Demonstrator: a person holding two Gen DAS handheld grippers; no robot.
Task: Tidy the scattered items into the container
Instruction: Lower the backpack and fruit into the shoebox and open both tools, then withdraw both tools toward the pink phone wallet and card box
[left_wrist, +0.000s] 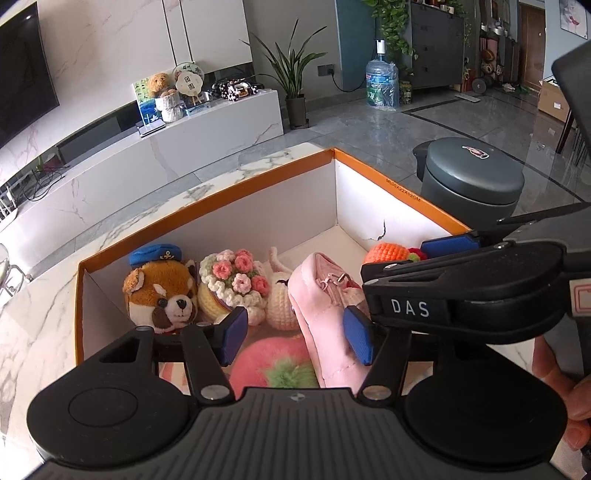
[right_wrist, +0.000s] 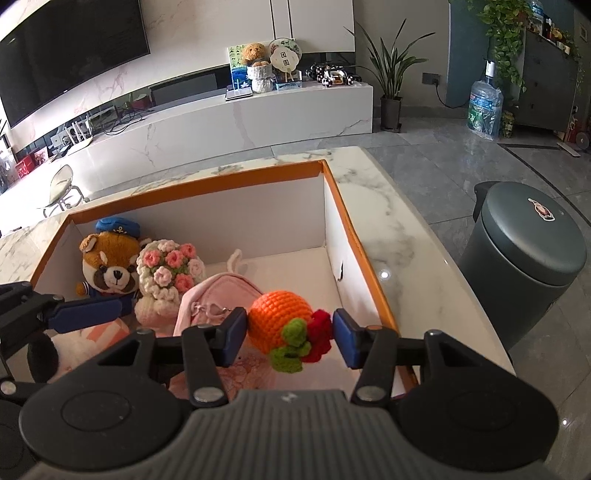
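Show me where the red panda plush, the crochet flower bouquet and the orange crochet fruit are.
red panda plush (left_wrist: 173, 295): left wrist view, face.
crochet flower bouquet (left_wrist: 236, 273): left wrist view, blooms.
orange crochet fruit (right_wrist: 277, 317): right wrist view, orange body.

The left gripper (left_wrist: 295, 336) hides much of the pink plush fruit (left_wrist: 273, 363).

We note a grey tiled floor (right_wrist: 424, 147), a white marble TV console (right_wrist: 258, 118), and a potted plant (right_wrist: 391, 85) at one o'clock.

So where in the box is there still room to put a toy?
The bare floor by the box's far wall and right wall is free. The left end is crowded: raccoon plush, crochet bouquet, pink pouch.
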